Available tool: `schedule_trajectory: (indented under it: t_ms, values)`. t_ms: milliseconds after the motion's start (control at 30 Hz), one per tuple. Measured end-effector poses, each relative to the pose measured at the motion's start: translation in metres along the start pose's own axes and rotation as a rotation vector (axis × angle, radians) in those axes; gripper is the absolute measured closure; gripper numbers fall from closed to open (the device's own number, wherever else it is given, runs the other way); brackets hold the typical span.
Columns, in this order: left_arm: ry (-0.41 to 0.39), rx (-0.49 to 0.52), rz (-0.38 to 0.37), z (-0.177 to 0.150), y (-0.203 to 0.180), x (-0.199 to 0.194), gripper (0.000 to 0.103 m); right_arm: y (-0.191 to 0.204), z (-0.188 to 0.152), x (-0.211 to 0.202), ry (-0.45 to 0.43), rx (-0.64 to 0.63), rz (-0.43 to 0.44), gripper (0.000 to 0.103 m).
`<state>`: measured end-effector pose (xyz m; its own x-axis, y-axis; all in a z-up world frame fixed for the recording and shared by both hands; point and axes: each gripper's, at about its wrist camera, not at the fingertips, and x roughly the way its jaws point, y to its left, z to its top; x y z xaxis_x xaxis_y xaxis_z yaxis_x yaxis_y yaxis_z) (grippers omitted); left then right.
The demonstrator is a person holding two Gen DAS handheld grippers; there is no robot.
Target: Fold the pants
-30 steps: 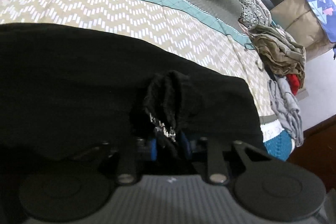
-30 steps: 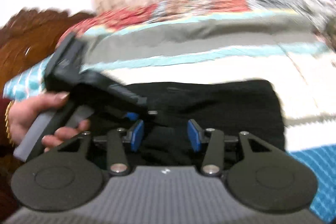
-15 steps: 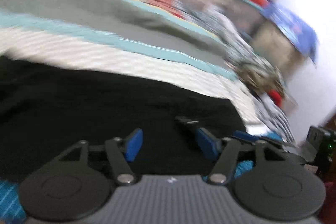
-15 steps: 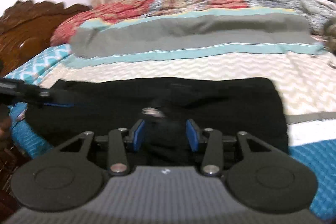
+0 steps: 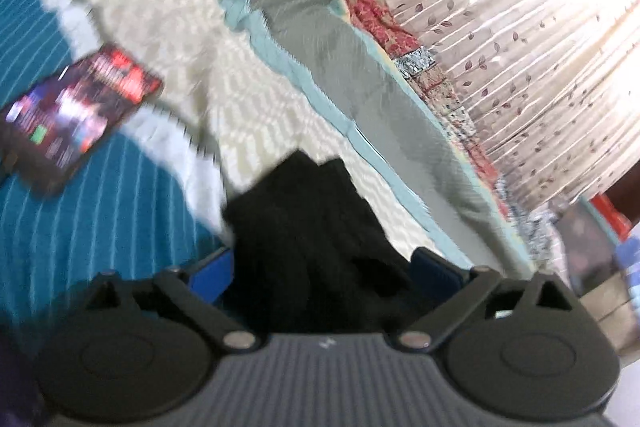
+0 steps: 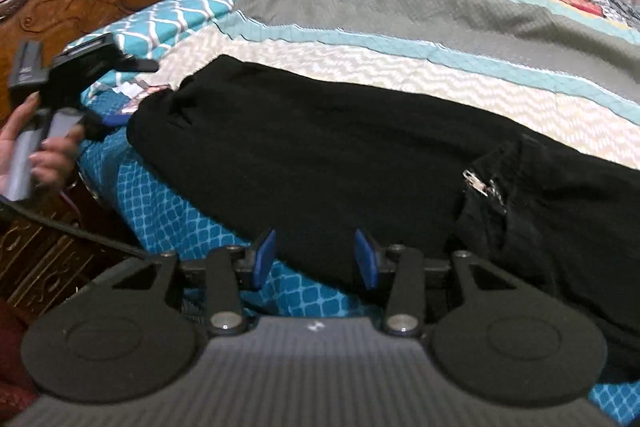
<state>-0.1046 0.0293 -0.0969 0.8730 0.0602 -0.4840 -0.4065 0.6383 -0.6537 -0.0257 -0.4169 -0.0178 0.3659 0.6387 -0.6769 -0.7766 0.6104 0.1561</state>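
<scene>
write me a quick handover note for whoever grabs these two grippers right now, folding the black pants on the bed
Left gripper: open, jaws either side of one end of the black pants, nothing clamped.
Right gripper: open, empty, at the near edge of the pants, left of the zipper.
Pants lie stretched across the bedspread. A phone lies beside them.
No fold visible yet; next, probably grip this end and bring it over.

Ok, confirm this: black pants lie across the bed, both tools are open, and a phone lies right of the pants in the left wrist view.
One slip: in the left wrist view the phone lies left of the black pants. The bed, left tool and right tool are as stated.
</scene>
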Motion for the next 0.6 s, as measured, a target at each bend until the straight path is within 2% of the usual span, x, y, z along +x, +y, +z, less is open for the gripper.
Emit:
schedule_trajectory:
  t_ms: [33,67,100,133,167,200,267,333,467,600]
  values:
    - [0.009,0.021,0.015,0.002,0.002,0.011,0.003,-0.001,0.002,0.000,0.008,0.002,-0.006,0.057]
    - [0.045,0.024,0.036,0.004,0.006,0.024,0.009,-0.001,0.003,0.000,0.012,0.001,-0.013,0.057]
    - [0.090,0.002,0.069,0.005,0.014,0.038,0.021,0.000,0.004,0.002,0.015,-0.004,-0.017,0.057]
    - [0.092,-0.014,0.081,0.002,0.018,0.042,0.026,0.005,0.007,0.005,0.017,-0.006,-0.026,0.057]
    - [0.067,-0.014,0.074,0.000,0.016,0.041,0.048,0.007,0.007,0.007,0.020,-0.018,-0.029,0.057]
    - [0.056,-0.019,0.063,0.000,0.012,0.037,0.075,0.010,0.009,0.007,0.021,-0.032,-0.032,0.057]
    - [0.019,-0.052,0.058,0.000,0.003,0.023,0.083,0.017,0.013,0.011,0.017,-0.053,-0.039,0.057]
    - [-0.037,0.005,0.034,0.000,-0.023,0.002,0.083,0.014,0.021,0.009,-0.001,-0.034,-0.035,0.057]
    - [-0.128,0.334,0.029,-0.028,-0.106,-0.027,0.083,-0.006,0.048,0.011,-0.049,0.127,0.028,0.057]
    - [-0.079,0.615,-0.068,-0.078,-0.184,-0.019,0.083,-0.032,0.062,0.003,-0.129,0.296,0.064,0.057]
